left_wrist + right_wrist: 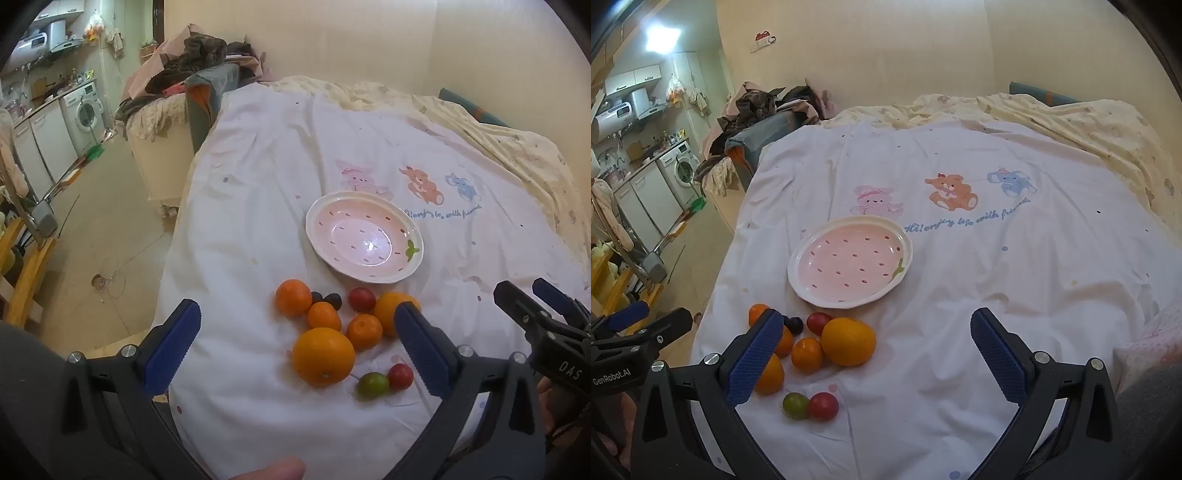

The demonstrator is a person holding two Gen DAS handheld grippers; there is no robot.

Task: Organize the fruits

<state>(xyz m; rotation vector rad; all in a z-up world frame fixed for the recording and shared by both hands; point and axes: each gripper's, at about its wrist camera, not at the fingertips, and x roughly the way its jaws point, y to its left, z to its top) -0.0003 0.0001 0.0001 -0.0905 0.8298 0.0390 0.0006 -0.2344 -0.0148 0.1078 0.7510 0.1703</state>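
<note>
Presently catalogued: fruit cluster on a white printed sheet (pixel 258 221), just short of an unfilled pink strawberry-pattern plate (pixel 364 236). Left gripper (pixel 297 343): jaws wide, nothing held, the large orange (pixel 323 356) lying straight ahead between its fingers; this arm was judged the nearer. Right gripper (pixel 871 354): jaws wide, nothing held, the fruit lying off towards its left finger. A second large orange (pixel 849 341), half hidden in the left view, was shown whole in the right view.
</note>
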